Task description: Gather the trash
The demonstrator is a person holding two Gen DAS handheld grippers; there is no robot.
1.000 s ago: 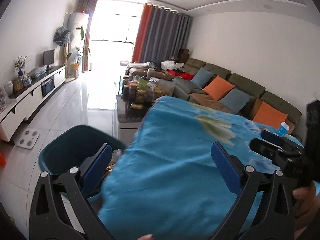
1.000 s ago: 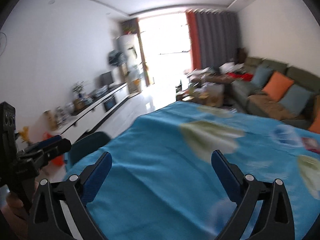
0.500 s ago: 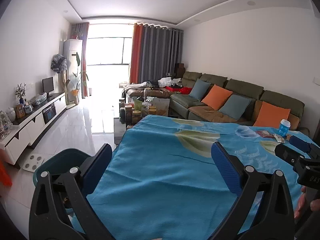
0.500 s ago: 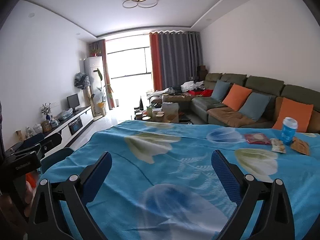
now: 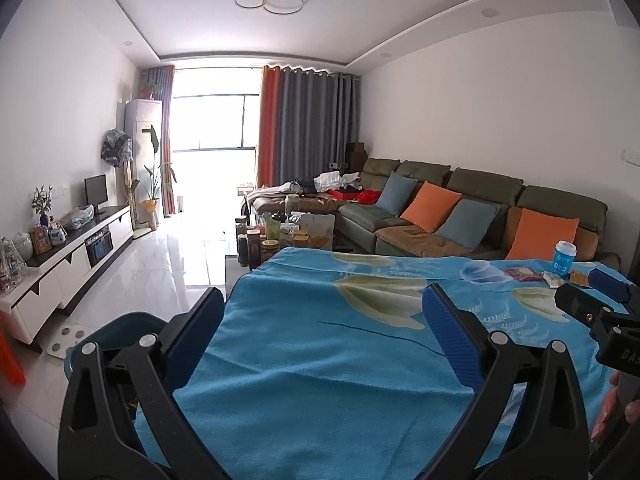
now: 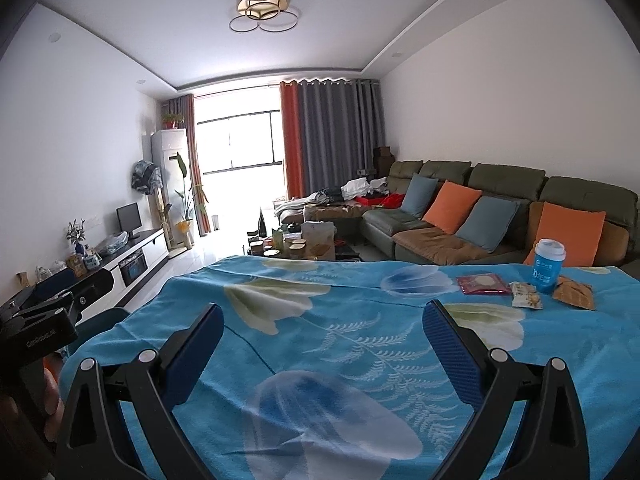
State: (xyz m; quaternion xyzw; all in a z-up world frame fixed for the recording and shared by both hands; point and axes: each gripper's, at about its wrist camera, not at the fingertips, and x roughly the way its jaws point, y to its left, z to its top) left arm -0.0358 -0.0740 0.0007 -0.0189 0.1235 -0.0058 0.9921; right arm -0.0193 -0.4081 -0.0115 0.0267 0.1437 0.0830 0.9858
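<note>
The trash lies at the far right of the table: a blue paper cup (image 6: 548, 266), a red wrapper (image 6: 483, 284), a pale snack wrapper (image 6: 527, 295) and an orange-brown wrapper (image 6: 575, 298). The cup (image 5: 564, 256) and wrappers also show in the left wrist view. A dark teal bin (image 5: 120, 334) stands on the floor at the table's left end. My left gripper (image 5: 320, 336) is open and empty over the cloth near the bin. My right gripper (image 6: 322, 350) is open and empty over the table's middle, well short of the trash.
The table wears a blue flowered cloth (image 6: 340, 340). Behind it are a cluttered coffee table (image 6: 304, 242) and a green sofa (image 6: 500, 216) with orange and blue cushions. A white TV cabinet (image 5: 68, 264) lines the left wall. A white scale (image 5: 66, 340) lies on the floor.
Both grippers have tilted up and steadied, from looking down at the bin and cloth to level over the table. The trash at the far right has come into view.
</note>
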